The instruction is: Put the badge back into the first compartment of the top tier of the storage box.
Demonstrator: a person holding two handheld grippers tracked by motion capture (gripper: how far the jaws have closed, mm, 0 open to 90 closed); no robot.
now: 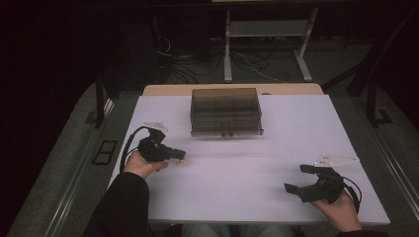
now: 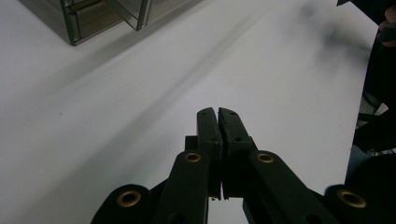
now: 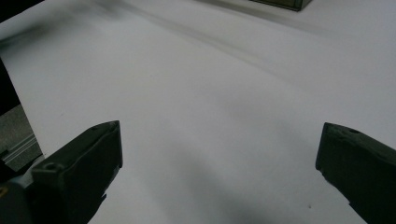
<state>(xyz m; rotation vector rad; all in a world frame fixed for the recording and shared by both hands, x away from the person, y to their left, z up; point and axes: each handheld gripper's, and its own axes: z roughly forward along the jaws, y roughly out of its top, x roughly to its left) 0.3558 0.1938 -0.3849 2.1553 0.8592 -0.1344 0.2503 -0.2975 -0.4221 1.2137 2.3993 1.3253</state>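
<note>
My left claw (image 1: 179, 155) pressed closed at nine o'clock, my right claw (image 1: 298, 178) spread wide at four, smoky drawer box (image 1: 226, 112) at twelve in the high view

The left gripper (image 2: 218, 116) was seen with jaws pressed together over the white table (image 2: 116, 116), a smoky clear box (image 2: 93, 16) beyond.

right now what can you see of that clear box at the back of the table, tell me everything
The box is a low, rectangular organiser of smoky, see-through plastic, with a flat lid and inner dividers making small compartments. A small dark catch sits at the middle of its front edge, and it looks shut. It lies flat on the white table, centred near the far edge, apart from both grippers. One corner of it shows in the left gripper view. Whether the compartments hold anything I cannot tell.
</note>
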